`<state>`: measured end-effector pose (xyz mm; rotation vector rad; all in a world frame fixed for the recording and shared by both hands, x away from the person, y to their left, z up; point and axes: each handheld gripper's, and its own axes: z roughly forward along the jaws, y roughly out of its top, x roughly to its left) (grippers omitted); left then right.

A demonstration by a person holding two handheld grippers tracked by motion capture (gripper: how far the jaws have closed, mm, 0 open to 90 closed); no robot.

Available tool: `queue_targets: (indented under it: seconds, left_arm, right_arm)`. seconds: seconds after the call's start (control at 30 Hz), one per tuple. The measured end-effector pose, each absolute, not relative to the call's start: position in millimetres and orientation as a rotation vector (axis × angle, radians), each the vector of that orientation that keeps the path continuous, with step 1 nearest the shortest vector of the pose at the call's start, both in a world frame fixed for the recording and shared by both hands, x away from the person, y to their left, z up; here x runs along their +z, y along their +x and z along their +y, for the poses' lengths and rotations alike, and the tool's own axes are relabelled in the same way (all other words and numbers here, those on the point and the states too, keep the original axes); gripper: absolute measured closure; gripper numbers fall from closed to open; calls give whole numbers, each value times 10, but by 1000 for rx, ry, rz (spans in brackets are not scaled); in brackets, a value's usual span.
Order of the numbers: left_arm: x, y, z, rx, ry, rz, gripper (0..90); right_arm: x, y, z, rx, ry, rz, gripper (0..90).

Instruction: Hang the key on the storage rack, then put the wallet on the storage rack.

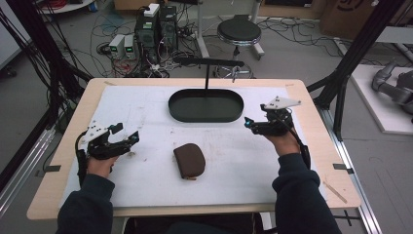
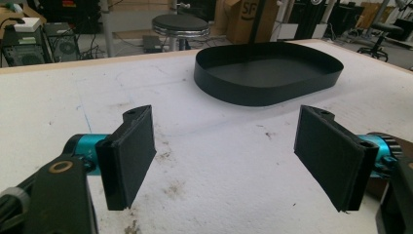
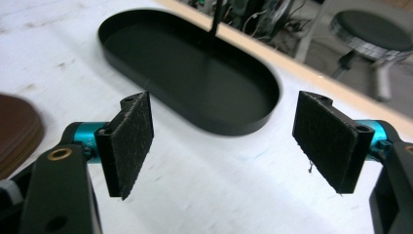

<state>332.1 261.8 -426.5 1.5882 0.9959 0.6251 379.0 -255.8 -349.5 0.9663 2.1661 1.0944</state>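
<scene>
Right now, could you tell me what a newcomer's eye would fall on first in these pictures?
Likely the black oval tray at the far middle of the white table, and the brown pouch lying alone in front of it. To either side, the left gripper and right gripper hover with jaws open and empty.

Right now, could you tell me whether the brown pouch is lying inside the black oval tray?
No, the brown pouch lies on the white table cover, well apart from the black oval tray, which holds nothing.
</scene>
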Motion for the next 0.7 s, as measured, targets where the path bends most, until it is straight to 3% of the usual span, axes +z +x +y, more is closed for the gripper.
queue_targets:
  seconds: [0.33,0.7]
  left_arm:
    - [-4270,3326,2603,622,1590,993,228]
    - [-4259,3314,2612,635,1598,993,228]
  right_arm:
    - [-3870,3632,-2410,1101,983,2205,232]
    - [-3833,3561,-2223,1145,898,2219,231]
